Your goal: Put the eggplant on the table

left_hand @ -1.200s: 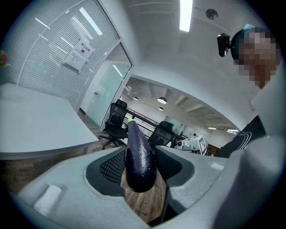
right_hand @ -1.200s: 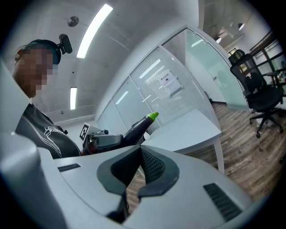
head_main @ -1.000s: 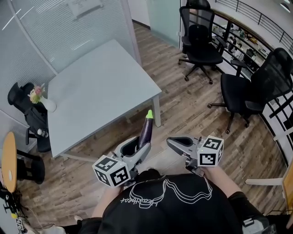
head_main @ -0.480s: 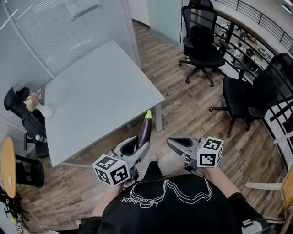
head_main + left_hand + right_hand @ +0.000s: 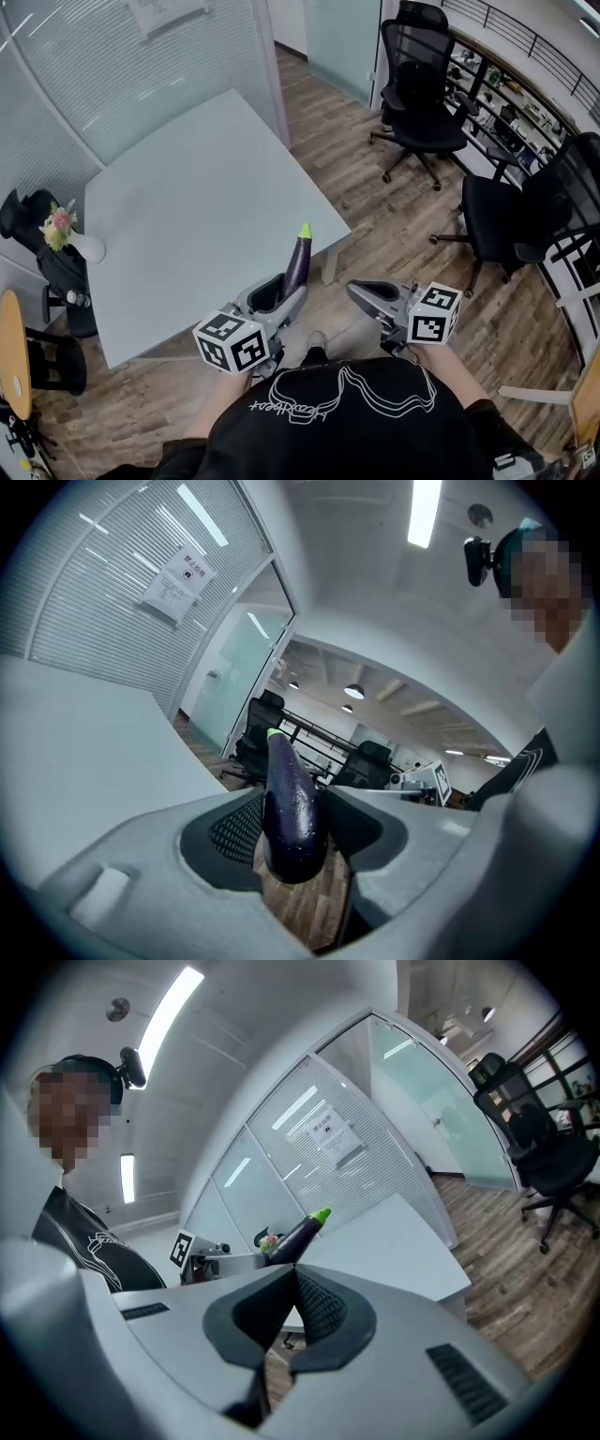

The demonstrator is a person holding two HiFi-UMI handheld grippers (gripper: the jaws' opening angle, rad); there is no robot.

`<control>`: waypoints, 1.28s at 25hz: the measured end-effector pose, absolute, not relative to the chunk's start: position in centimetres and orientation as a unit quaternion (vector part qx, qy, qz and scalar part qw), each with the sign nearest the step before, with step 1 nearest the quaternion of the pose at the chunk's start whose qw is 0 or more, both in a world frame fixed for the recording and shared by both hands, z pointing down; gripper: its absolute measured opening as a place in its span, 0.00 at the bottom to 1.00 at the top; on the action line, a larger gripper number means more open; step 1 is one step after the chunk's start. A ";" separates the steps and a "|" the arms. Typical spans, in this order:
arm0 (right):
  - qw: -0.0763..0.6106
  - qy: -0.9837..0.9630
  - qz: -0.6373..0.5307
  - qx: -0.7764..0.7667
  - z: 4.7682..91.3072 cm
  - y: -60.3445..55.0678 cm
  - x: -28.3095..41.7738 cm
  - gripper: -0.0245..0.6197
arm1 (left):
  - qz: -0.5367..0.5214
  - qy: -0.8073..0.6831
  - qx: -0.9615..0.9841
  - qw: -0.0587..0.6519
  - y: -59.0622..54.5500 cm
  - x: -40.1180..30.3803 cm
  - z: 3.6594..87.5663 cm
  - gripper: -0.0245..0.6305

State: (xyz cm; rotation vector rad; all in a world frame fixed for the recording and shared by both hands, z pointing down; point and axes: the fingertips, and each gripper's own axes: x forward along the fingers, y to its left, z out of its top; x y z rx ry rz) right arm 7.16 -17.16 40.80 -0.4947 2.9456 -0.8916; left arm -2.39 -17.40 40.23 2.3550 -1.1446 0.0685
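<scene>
Left gripper view: the left gripper [image 5: 298, 829] has its 2 jaws clamped on the purple eggplant [image 5: 289, 789], green tip pointing away. Just beside it, the right gripper [image 5: 292, 1283] is pressed together and empty. In the head view the eggplant's tip overlaps the grey table's [image 5: 187, 206] near edge.

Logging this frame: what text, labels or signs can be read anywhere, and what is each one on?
Paper notice on the glass partition: printed lines, too small to read.
Script word on the black shirt: upside down, not legible.
Marker cubes: black-and-white patterns only, no words.
Nothing can be quoted.
</scene>
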 end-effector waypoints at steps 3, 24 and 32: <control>0.013 0.944 -0.285 -0.164 40.6 -19.2 6.0 0.05 | 0.026 -0.424 0.867 0.260 -19.8 -3.9 40.5 0.36; -0.007 0.930 -0.313 -0.192 43.8 -30.0 0.6 0.05 | 0.084 -0.451 0.839 0.292 -33.6 -11.5 48.6 0.36; -0.014 0.922 -0.327 -0.208 45.4 -32.8 0.9 0.05 | 0.122 -0.459 0.827 0.300 -36.6 -12.7 52.7 0.36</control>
